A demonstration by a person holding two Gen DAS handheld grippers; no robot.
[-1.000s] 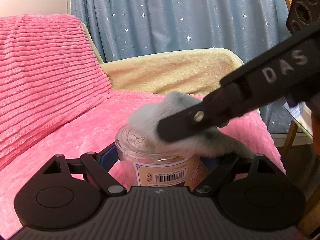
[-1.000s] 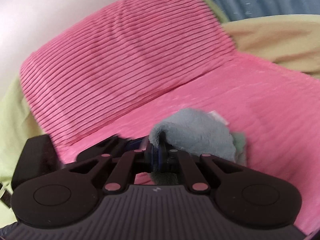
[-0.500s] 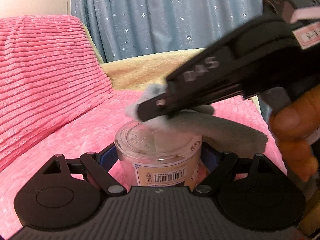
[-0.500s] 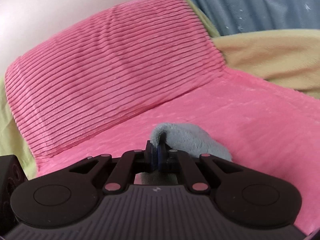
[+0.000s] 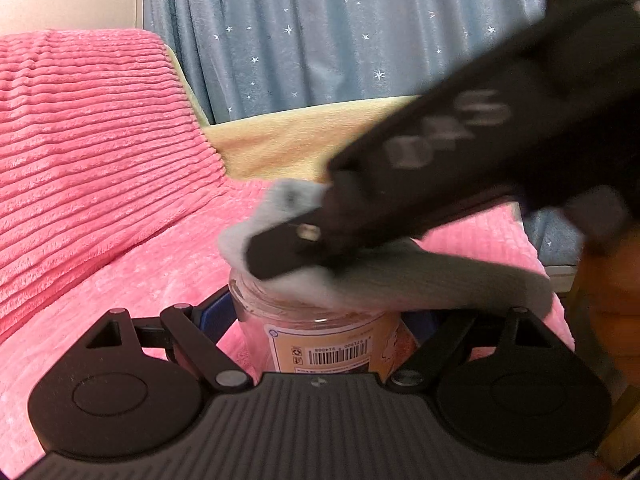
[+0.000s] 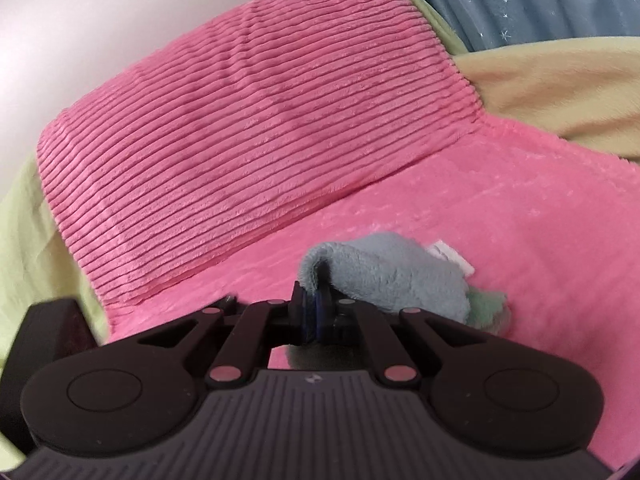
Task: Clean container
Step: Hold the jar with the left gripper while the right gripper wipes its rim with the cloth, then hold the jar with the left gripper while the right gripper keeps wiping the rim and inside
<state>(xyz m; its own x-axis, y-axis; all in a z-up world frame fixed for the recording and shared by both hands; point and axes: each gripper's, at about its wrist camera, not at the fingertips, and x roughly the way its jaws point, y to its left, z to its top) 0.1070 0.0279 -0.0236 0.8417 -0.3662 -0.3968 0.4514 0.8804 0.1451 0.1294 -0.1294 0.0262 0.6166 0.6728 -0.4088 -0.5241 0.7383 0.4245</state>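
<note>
Wiping is judged to be the step in hand: a clear jar with an orange label is clamped upright between the jaws of the left hand-held gripper, low in the left wrist view and above a pink plush blanket spread over a seat. A grey cloth is pinched in the right hand-held gripper, whose jaws are closed narrow on a fold of it, and the cloth is pressed on the jar's top. Whether a lid is on the jar cannot be told, since the top is covered and blurred. Several things could go wrong from here. The cloth is held only by a small fold, so it could be dragged out of the pads if it catches on the rim during a stroke. The jar is smooth and round, so a sideways push from the wiping could twist or tilt it in the left grip, and a slip could drop it onto the blanket. Part of the cloth hangs loose to the right, so part of the top may be missed.
</note>
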